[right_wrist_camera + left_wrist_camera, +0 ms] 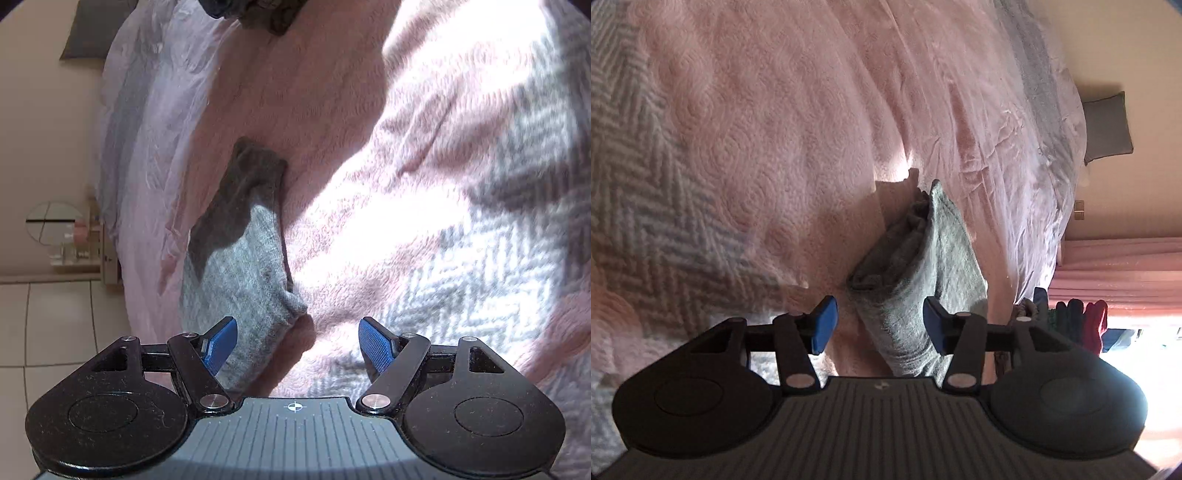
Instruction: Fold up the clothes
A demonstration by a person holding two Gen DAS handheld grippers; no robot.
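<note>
A grey cloth (916,266), folded into a thick bundle, is seen lying on a pink blanket (757,110) spread over the bed. In the left wrist view, the left claw (879,325) is held just above the near end of the cloth with its blue pads (823,325) apart, nothing gripped between them. In the right wrist view, the right claw (297,345) is likewise spread wide and empty; the cloth (243,266) lies to its left, its far half in shadow. A dark heap of garments (258,11) is seen at the far edge. Coloured clothes (1078,321) are hung at the right, near a pink curtain (1126,269).
</note>
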